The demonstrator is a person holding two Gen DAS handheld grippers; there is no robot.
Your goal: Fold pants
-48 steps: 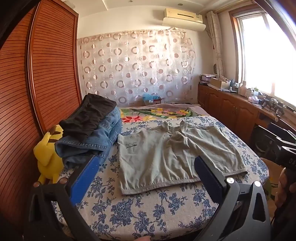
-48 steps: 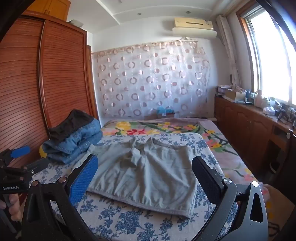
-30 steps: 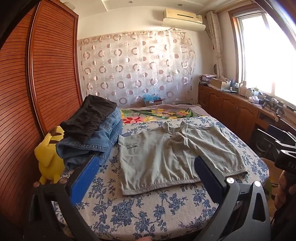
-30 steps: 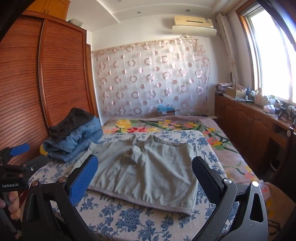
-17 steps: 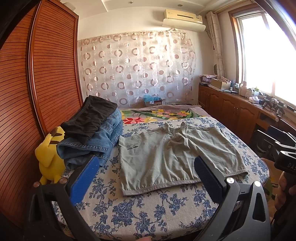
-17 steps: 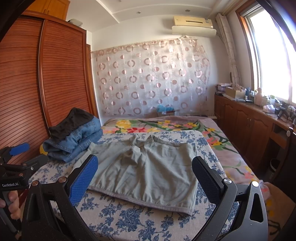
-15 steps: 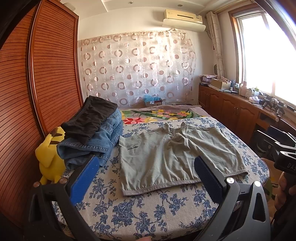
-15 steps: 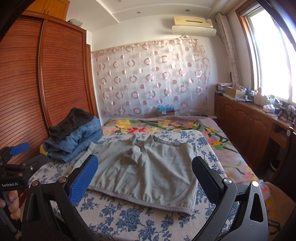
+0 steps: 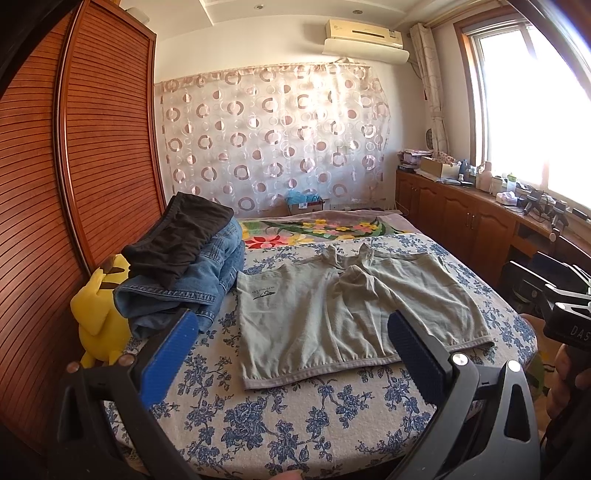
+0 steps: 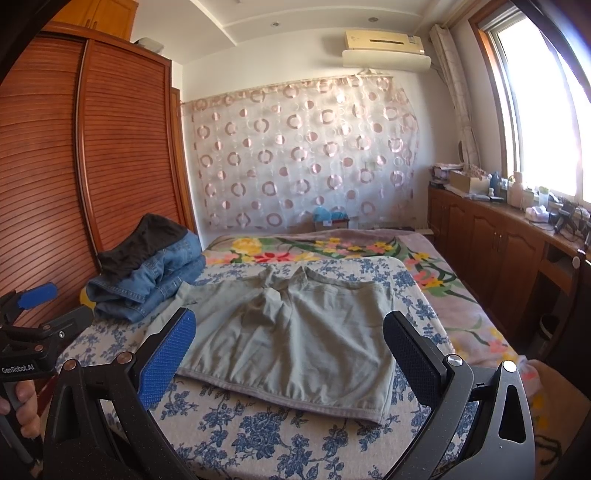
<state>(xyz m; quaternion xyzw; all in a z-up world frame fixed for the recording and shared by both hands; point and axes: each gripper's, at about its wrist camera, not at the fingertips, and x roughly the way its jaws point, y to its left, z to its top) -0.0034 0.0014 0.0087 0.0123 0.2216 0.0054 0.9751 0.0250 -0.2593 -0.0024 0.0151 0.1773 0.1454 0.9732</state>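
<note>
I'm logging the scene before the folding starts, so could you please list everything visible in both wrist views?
Shorts: one, grey-green, spread flat on the bed, unfolded.
Jeans: blue denim, folded pile, count unclear, bed's left side.
Dark garment: one, black, on top of the jeans.
Plush toy: one, yellow, between bed and wardrobe.
Bed cover: one, white with blue flowers.
Floral blanket: one, multicoloured, far end of bed.
Wardrobe: brown slatted doors, left wall.
Curtain: one, sheer with circles, back wall.
Air conditioner: one, cream, above curtain.
Cabinets: brown, cluttered top, under window.
Left gripper: open, empty.
Right gripper: open, empty.
</note>
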